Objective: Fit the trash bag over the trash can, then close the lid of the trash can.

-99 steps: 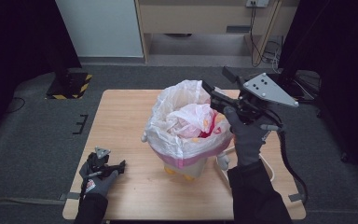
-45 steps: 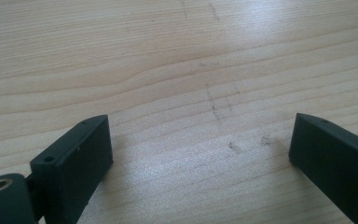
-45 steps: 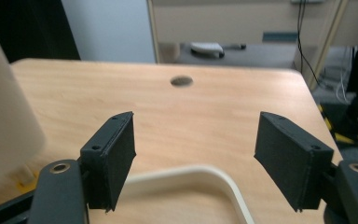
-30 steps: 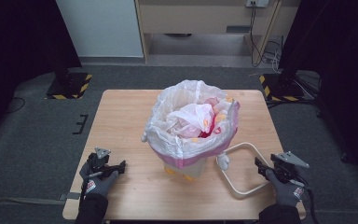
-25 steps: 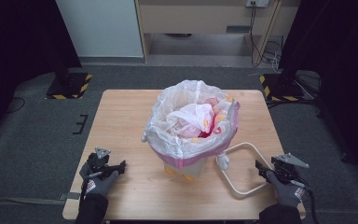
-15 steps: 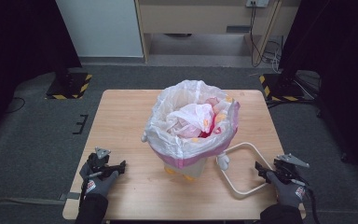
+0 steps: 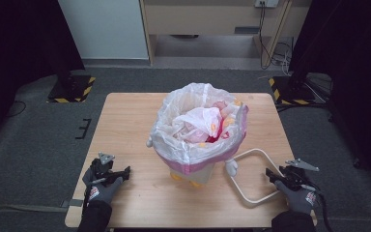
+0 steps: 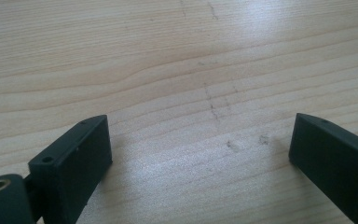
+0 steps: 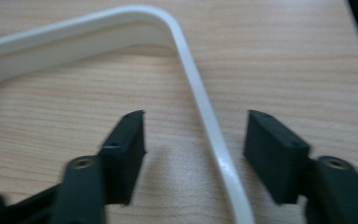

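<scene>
Bin (image 7: 200, 159) with its white bag liner (image 7: 193, 125) at centre frame on the desk (image 7: 125, 121), bag already in. White handle (image 9: 205, 112) down flat at lower right. Right claw (image 9: 193, 154) astride it, jaws just closing, not yet pressing. Left claw (image 8: 200, 154) spread wide over bare wood, lower left. Left to do, probably: gripping and raising the handle.

- The tabletop (image 7: 125, 121) is light wood with plain grain and a few faint dark scuffs.
- Grey carpet (image 7: 38, 145) surrounds it.
- Two black stands with yellow-black striped bases, one (image 7: 70, 89) far left, one (image 7: 290, 92) far right.
- A white panel (image 7: 104, 26) and a wooden cabinet (image 7: 207, 14) stand behind.
- Cables (image 7: 270, 43) hang beside the cabinet.
</scene>
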